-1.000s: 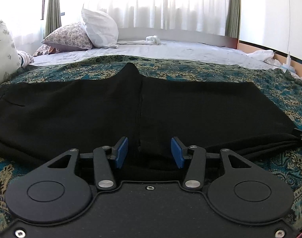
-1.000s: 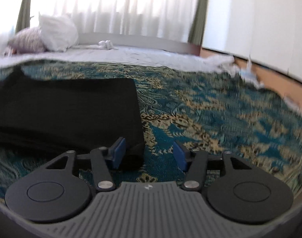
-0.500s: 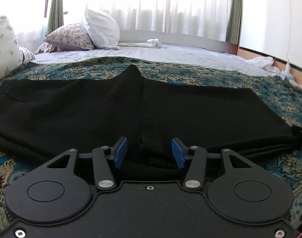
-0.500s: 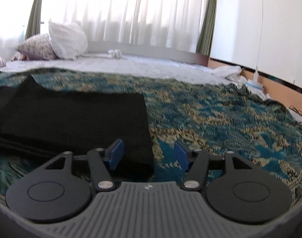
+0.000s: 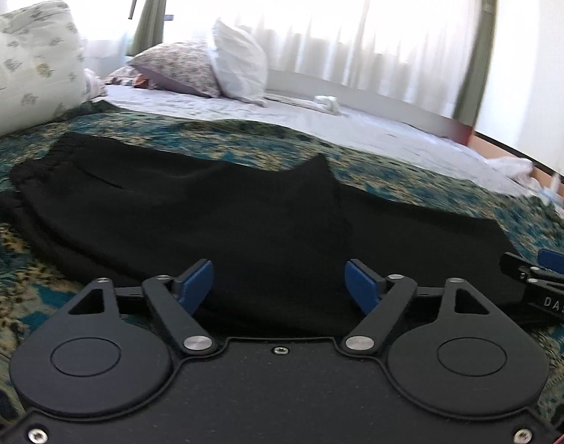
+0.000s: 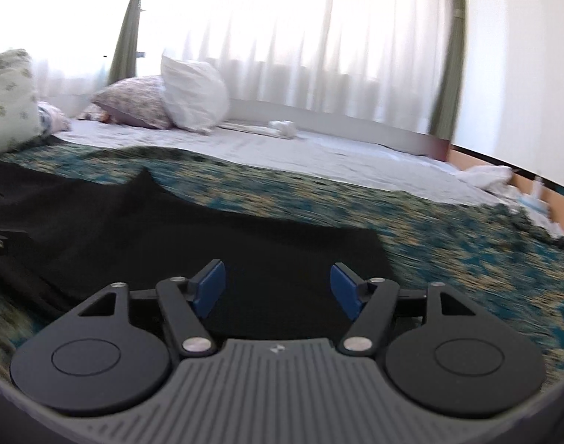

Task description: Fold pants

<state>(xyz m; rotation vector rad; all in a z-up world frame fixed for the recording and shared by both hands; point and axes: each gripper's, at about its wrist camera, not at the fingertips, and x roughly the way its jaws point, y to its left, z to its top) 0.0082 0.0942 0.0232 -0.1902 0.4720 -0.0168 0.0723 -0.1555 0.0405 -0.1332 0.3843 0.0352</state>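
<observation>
Black pants (image 5: 245,214) lie flat on the patterned teal bedspread (image 5: 392,177), folded lengthwise, waistband at the left, leg ends at the right. My left gripper (image 5: 280,283) is open and empty, just above the near edge of the pants around their middle. My right gripper (image 6: 278,285) is open and empty over the near edge at the leg end of the pants (image 6: 208,244). The right gripper's fingertips (image 5: 555,262) show at the right edge of the left wrist view.
Pillows (image 5: 237,63) and a floral cushion (image 5: 26,66) lie at the head of the bed. A white sheet (image 5: 355,125) covers the far half, with a small white cloth (image 5: 328,101) on it. Curtains and a wall stand behind.
Both grippers have tilted and risen a little; the left one shifted left along the pants, the right one moved left over the leg end. Both jaws stayed open.
</observation>
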